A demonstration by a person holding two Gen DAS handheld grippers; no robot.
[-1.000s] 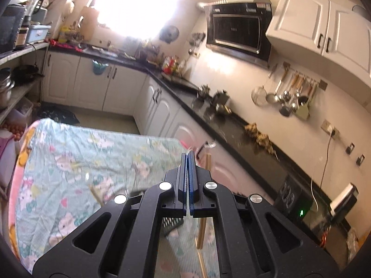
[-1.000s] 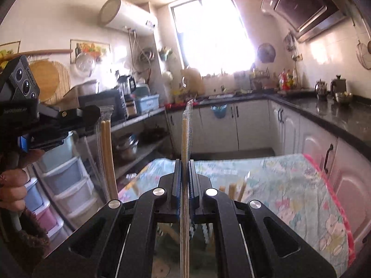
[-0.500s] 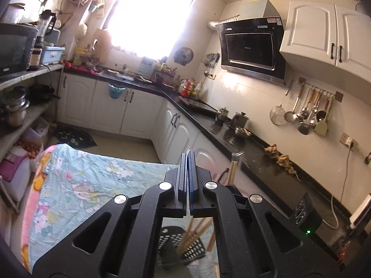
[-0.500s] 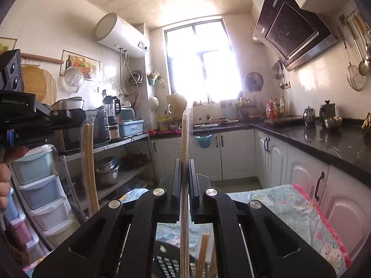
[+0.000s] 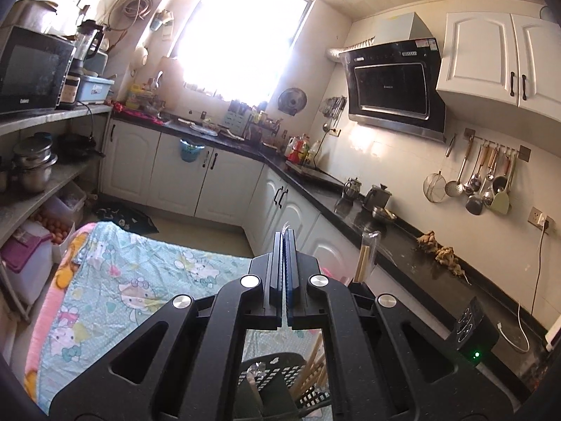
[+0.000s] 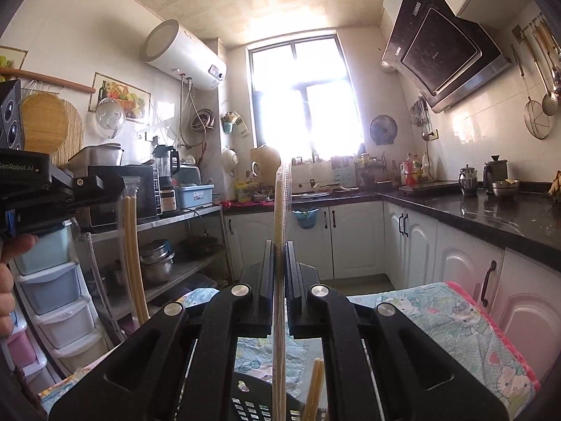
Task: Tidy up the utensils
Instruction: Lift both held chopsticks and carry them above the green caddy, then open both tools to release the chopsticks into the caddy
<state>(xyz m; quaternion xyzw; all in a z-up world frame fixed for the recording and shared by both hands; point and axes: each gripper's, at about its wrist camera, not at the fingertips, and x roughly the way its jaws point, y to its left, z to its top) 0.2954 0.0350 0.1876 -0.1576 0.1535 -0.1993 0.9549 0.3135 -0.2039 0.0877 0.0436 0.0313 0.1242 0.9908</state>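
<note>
Chopsticks (image 6: 278,210), wrapped, are clamped upright in the right gripper (image 6: 279,245); left gripper (image 5: 284,235) clamps another pair; next, lower both into the black basket (image 5: 277,368)

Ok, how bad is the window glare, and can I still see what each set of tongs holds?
Left wrist view: window blown out white, left tongs shut, only a plastic edge showing. Right wrist view: same glare behind the wrapped chopsticks, whose top washes out; right tongs clamp them. Fisheye bends the cabinets.
</note>
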